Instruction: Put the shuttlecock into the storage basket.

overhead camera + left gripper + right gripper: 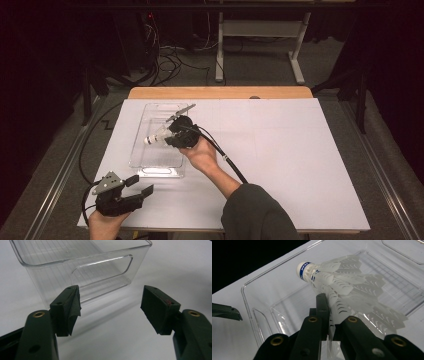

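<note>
Clear plastic forms the tray [150,165] that sits toward the left edge of the white table [300,165], its long axis running from the near edge toward the far one. Over its middle the right gripper [172,134] carries a white shuttlecock [156,137], jaws pressed nearly together on the feather skirt, as the right gripper view shows [332,322]. The shuttlecock's long axis points away from that claw: the cork tip with its blue band [303,270] leads, aimed down and toward the tray's left wall, while the feathers fan back around the jaws. In the high view the cork hangs just above or at the tray floor; I cannot tell whether it touches.

The left gripper [137,186] rests near the table's near left corner, just outside the tray's near end wall, jaws standing wide with nothing between them [111,307]; its own view looks at the tray's cut-out handle [102,272].

My reading is that the shuttlecock is about to be set into the tray. The right hand is the one placed for it, and the release turns on the cork meeting the floor before the jaws part.
</note>
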